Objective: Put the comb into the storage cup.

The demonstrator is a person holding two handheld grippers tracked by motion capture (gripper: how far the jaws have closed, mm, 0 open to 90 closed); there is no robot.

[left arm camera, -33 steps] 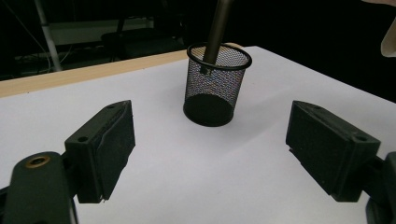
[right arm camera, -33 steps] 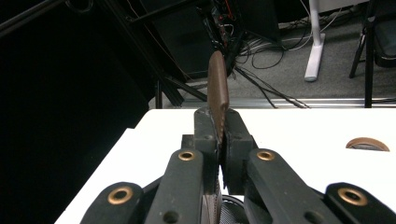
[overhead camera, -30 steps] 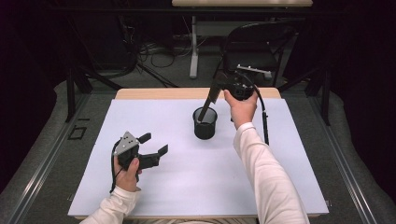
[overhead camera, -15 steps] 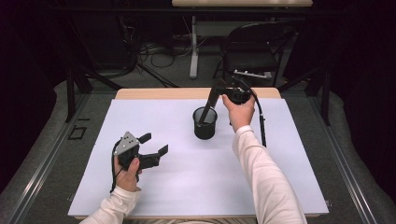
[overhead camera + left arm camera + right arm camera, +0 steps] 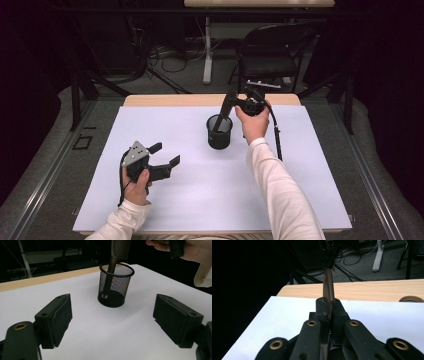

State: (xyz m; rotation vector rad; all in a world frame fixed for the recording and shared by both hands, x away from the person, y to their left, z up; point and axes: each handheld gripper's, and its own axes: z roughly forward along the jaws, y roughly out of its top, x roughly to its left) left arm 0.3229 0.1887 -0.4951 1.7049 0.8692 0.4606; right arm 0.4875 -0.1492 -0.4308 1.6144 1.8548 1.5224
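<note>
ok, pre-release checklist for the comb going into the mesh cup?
1. Right hand-held gripper shut on comb: ok, jaws clamp it in the right gripper view.
2. Comb's lower end inside cup: ok, the handle passes the rim and shows through the mesh near the bottom.
3. Comb end resting on the cup floor: cannot tell.
4. Cup upright on the white mat: ok.
5. Left hand-held gripper out of the way: ok, open and apart from the cup.
6. Comb will stay put when released: cannot tell; it leans on the rim and much of it sticks out, so it may tip the cup.
</note>
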